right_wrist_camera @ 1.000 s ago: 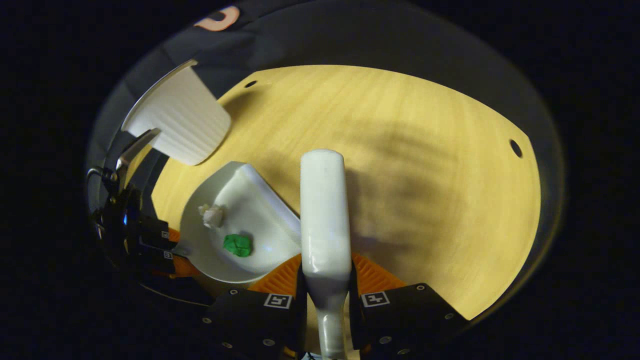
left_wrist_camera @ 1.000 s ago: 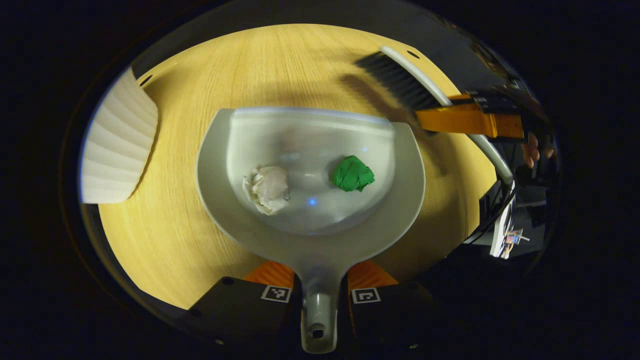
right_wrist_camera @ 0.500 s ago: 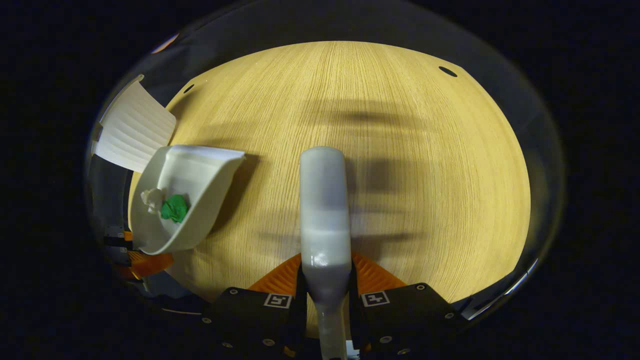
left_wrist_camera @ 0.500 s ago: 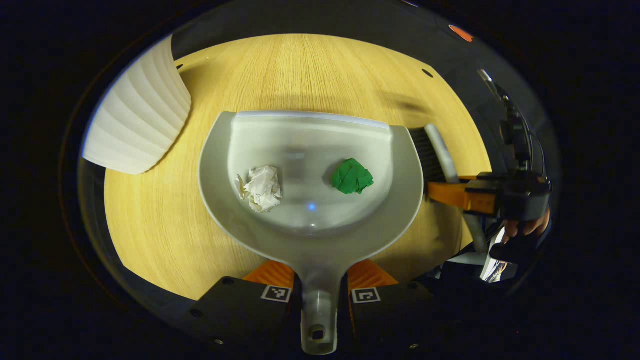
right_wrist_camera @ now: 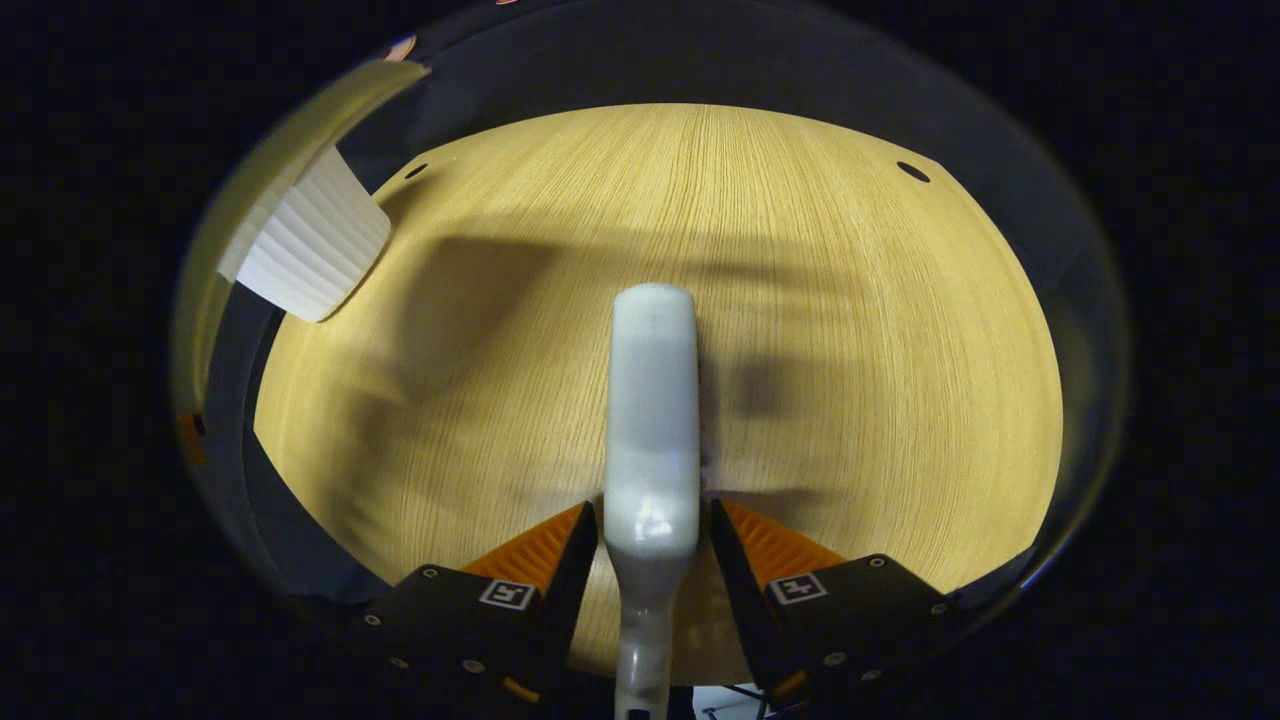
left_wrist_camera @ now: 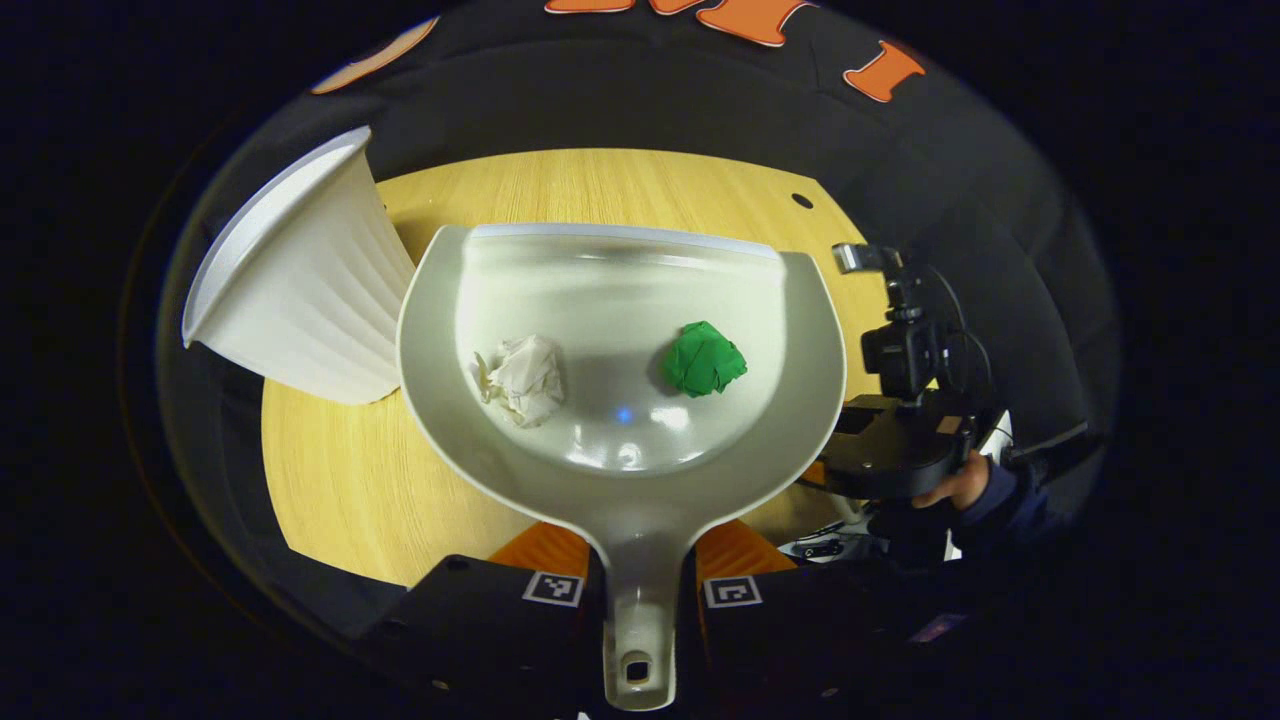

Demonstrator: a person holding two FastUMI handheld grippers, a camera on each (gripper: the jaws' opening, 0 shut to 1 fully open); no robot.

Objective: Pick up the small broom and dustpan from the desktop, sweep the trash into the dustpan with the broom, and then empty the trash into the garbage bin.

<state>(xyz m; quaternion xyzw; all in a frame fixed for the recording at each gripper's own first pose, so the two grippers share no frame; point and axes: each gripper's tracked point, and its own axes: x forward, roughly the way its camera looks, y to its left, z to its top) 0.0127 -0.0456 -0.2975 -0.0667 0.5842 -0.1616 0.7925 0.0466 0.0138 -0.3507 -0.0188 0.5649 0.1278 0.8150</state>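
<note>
1. The left gripper (left_wrist_camera: 640, 590) was clamped on the handle of the dustpan (left_wrist_camera: 620, 470), both orange fingers pressed against the grey stem.
2. The dustpan was held off the wooden desktop (left_wrist_camera: 340, 480), its open lip pointing away from the camera.
3. Two pieces of trash lay in the pan: a crumpled white paper ball (left_wrist_camera: 520, 377) on the left and a green paper ball (left_wrist_camera: 704, 358) on the right, well apart.
4. The white ribbed garbage bin (left_wrist_camera: 300, 290) stood on the desktop at the pan's left edge; whether the two touched could not be told.
5. Seen past the pan's right edge, the other gripper's dark body (left_wrist_camera: 905, 430) was held in a hand (left_wrist_camera: 965, 490) with a dark sleeve.
6. In the right gripper view, the fingers of the right gripper (right_wrist_camera: 650, 560) stood apart, with a visible gap on each side of the broom (right_wrist_camera: 652, 420) handle.
7. The broom's white back ran straight ahead between those fingers, over the desktop (right_wrist_camera: 850, 300); its bristles were hidden from view.
8. The garbage bin (right_wrist_camera: 310, 245) showed at the far left of that view, well apart from the broom.
</note>
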